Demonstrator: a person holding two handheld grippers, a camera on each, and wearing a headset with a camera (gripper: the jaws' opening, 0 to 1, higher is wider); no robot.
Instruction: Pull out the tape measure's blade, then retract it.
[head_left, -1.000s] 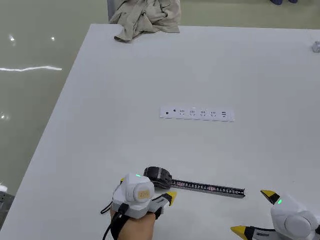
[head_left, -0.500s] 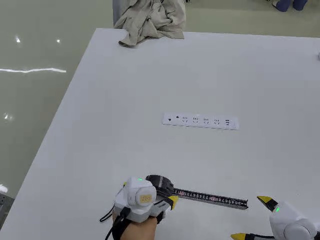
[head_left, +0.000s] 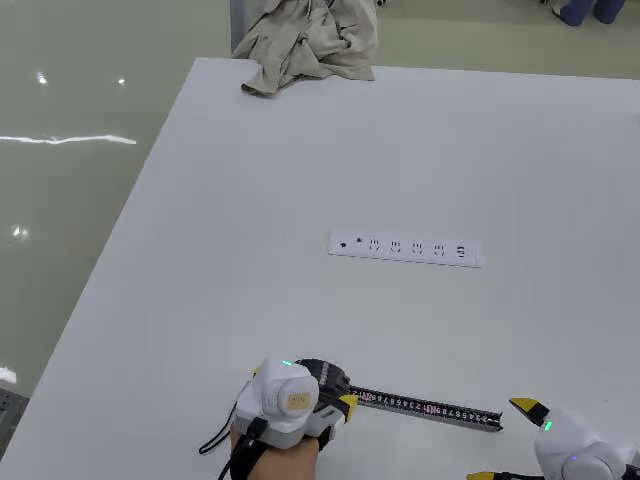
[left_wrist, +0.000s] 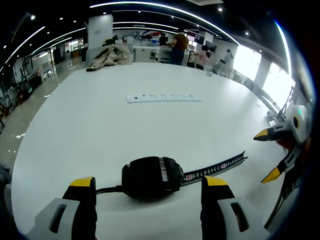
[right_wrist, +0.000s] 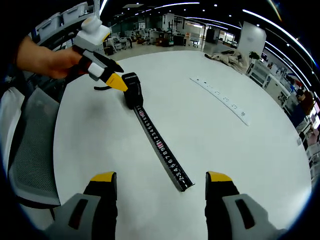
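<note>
Looking down on the broad white bench (head_left: 250, 220), and near its front edge sits the black tape measure case (head_left: 322, 376), its dark numbered blade (head_left: 430, 408) drawn out flat along the surface toward the right. The left tongs (left_wrist: 146, 192) are spread wide, one yellow-tipped jaw on either side of the case with a gap on both sides, gripping nothing; a hand (head_left: 275, 462) holds them. The right tongs (right_wrist: 161, 177) stand wide apart too, empty, with the blade's end lying on the bench just ahead, between the jaws. Farther out, a long white power strip (head_left: 405, 248) lies flat mid-bench, well apart from the tape, and a crumpled beige cloth (head_left: 305, 40) sits at the far edge. Beside the bench the glossy pale green floor (head_left: 70, 200) mirrors ceiling lights. The left gripper view catches a big open hall with light strips overhead, and people (left_wrist: 180, 42) standing beyond the bench.
</note>
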